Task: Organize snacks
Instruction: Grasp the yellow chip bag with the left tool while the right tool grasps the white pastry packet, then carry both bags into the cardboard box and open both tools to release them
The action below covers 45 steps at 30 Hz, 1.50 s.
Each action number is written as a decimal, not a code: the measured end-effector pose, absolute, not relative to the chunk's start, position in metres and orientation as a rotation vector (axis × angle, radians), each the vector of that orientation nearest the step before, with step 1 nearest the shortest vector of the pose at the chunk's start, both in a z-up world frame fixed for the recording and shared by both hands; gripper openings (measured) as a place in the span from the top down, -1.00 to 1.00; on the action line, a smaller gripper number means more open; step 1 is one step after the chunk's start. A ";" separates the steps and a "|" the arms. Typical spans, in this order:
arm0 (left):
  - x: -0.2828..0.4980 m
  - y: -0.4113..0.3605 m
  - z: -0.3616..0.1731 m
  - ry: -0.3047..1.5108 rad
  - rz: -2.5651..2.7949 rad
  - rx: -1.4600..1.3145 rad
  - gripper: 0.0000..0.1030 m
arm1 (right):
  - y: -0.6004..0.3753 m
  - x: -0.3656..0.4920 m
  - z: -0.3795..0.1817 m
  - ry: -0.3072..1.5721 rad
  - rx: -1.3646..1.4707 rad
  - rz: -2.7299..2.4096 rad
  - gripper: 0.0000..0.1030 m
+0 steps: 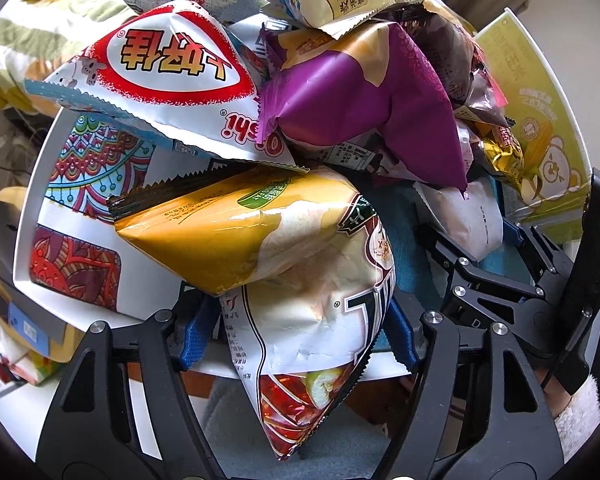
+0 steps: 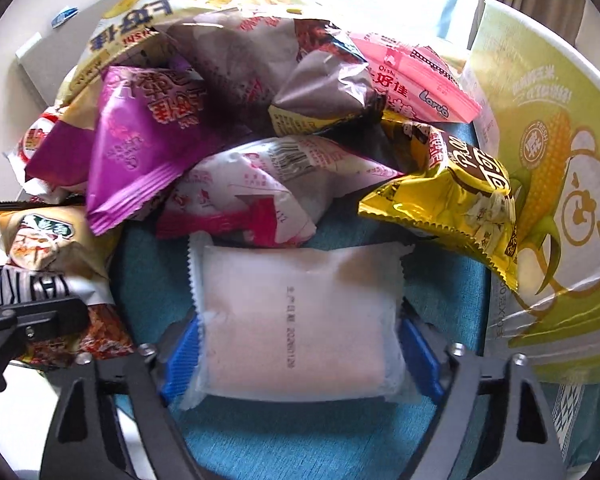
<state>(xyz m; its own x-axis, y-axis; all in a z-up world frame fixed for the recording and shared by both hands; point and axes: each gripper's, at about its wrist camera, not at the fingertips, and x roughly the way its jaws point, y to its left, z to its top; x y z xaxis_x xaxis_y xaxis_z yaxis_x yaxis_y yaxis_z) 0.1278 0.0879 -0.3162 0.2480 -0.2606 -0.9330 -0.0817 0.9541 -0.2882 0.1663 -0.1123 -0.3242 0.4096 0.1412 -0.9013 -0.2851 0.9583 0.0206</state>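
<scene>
Blue pads of the right hand-held gripper (image 2: pixel 300 356) pinch a plain white packet (image 2: pixel 300 320) lying on teal cloth (image 2: pixel 300 440). The left hand-held gripper (image 1: pixel 296 340) seemingly clamps a yellow-and-white chip bag (image 1: pixel 284 248) at the pile's edge. Picking step: next, lift each clear without dragging neighbours. Curtains and a bright window stand behind.

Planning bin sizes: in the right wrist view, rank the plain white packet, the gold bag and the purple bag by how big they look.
1. plain white packet, though it is nearest the camera
2. purple bag
3. gold bag, close to the purple
</scene>
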 end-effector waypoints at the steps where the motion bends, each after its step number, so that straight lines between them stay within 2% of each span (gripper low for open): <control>1: 0.127 0.087 -0.314 1.319 -0.124 -0.308 -0.29 | -0.112 0.165 -0.323 1.117 -0.146 0.272 -0.45; 13: 0.094 0.073 -0.264 1.245 -0.083 -0.322 -0.24 | -0.131 0.140 -0.273 1.079 -0.076 0.321 -0.40; 23: 0.068 0.033 -0.179 1.079 -0.096 -0.281 -0.24 | -0.160 0.111 -0.195 0.979 -0.059 0.368 -0.40; 27: 0.090 0.001 -0.144 0.997 -0.160 -0.244 -0.24 | -0.162 0.107 -0.155 0.924 -0.056 0.327 -0.40; 34: 0.172 -0.072 -0.106 0.928 -0.321 -0.163 -0.24 | -0.233 0.142 -0.110 0.890 0.021 0.146 -0.40; 40: 0.256 -0.146 -0.100 0.963 -0.475 -0.123 -0.26 | -0.291 0.181 -0.105 0.891 0.055 -0.020 -0.40; 45: 0.318 -0.201 -0.118 1.035 -0.548 -0.070 -0.26 | -0.323 0.214 -0.116 0.924 0.106 -0.102 -0.40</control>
<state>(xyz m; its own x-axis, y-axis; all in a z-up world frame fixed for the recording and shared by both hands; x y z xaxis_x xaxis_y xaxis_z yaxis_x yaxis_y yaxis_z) 0.3178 -0.2014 -0.1180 0.3895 -0.4624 -0.7965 0.3981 0.8644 -0.3072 0.2139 -0.3230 -0.1165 0.5986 -0.0422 -0.8000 0.1330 0.9900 0.0473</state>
